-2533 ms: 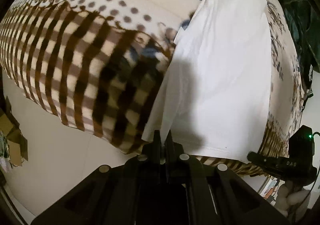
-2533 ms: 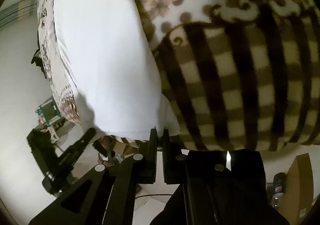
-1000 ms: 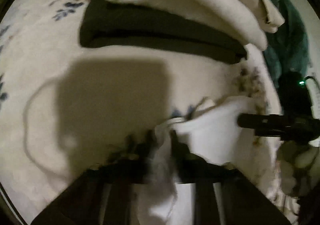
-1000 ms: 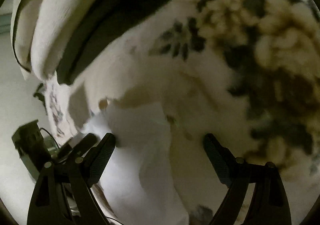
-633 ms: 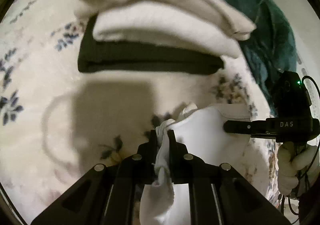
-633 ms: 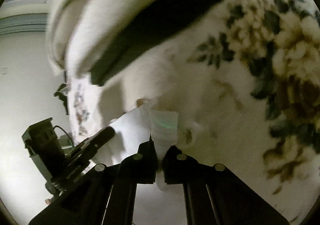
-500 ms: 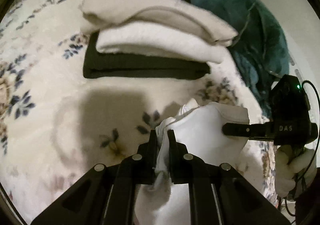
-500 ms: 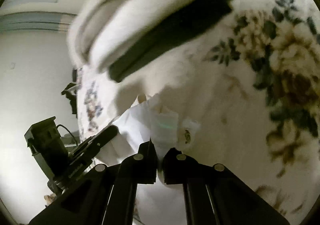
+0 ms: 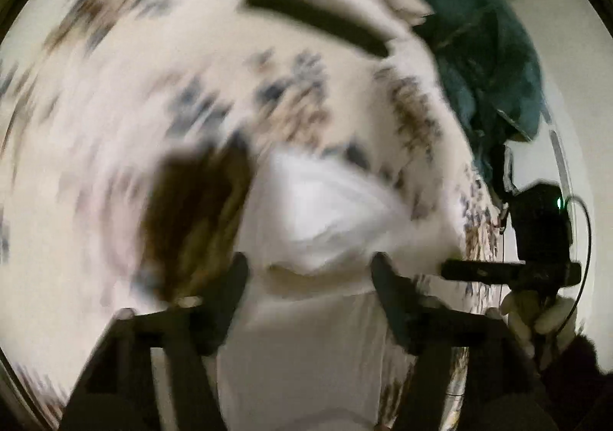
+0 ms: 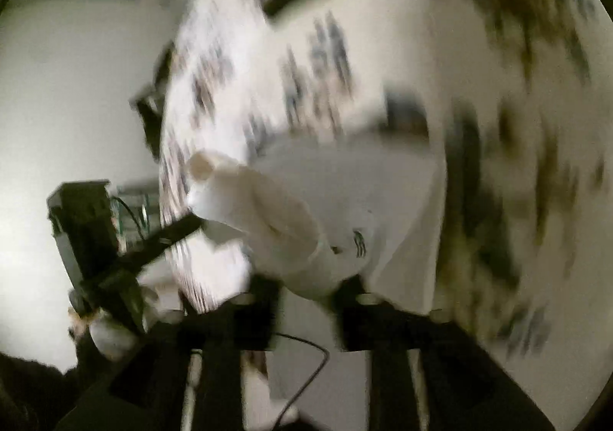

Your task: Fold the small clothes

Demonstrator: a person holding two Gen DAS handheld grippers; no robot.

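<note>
A small white garment (image 9: 318,208) lies on the flowered bedspread (image 9: 115,105), folded over on itself. My left gripper (image 9: 308,270) is open, its fingers on either side of the garment's near fold and off it. In the right wrist view the same white garment (image 10: 345,197) lies bunched, with a rolled part sticking out to the left. My right gripper (image 10: 306,289) has its jaws apart with cloth resting between them. Both views are blurred by motion.
A stack of folded cream and black clothes (image 9: 337,5) lies at the far side of the bed. A teal garment heap (image 9: 482,48) lies to its right. The other gripper (image 9: 536,239) shows at the right edge, beyond the bed's side.
Both grippers have opened and let go of the white garment, which now lies folded on the bed. Both have pulled back from it and are moving fast.
</note>
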